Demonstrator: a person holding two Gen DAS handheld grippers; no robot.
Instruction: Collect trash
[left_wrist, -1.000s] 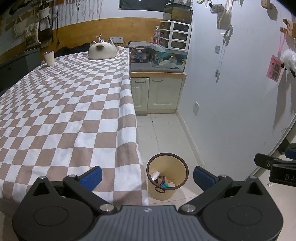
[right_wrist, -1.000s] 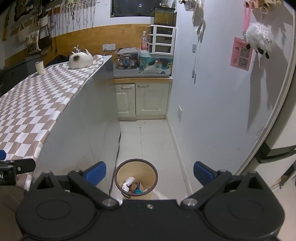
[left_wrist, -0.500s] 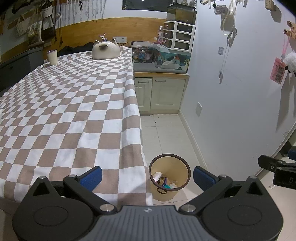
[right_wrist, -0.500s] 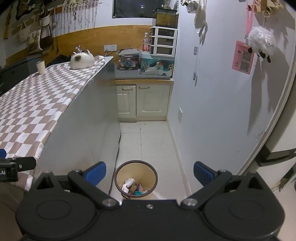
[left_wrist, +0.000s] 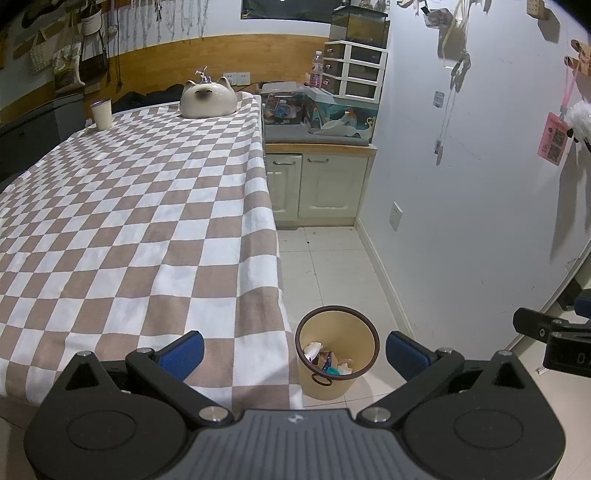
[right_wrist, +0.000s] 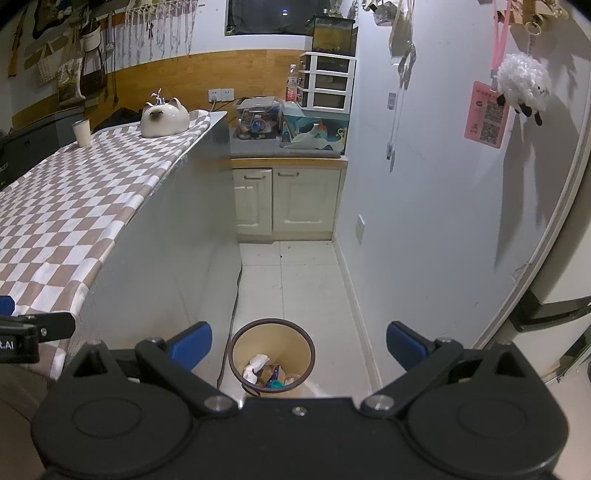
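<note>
Both tools empty. My left gripper (left_wrist: 294, 347) is spread wide, nothing between the pads; my right gripper (right_wrist: 299, 343) likewise wide.

Waste bin (left_wrist: 337, 350) on the floor at 6 o'clock, just beside the hanging edge of the checked tablecloth (left_wrist: 129, 221). Trash (right_wrist: 267, 373) lies in its bottom: white crumpled paper, coloured wrappers.

No loose trash seen on the cloth. At 11 o'clock, far end: paper cup (left_wrist: 101, 114); at 12, cat-shaped ceramic (left_wrist: 208, 99).

Risk, my judgement: mistaking the cup for trash, or knocking the light bin over when reaching low, since it stands unbraced.
</note>
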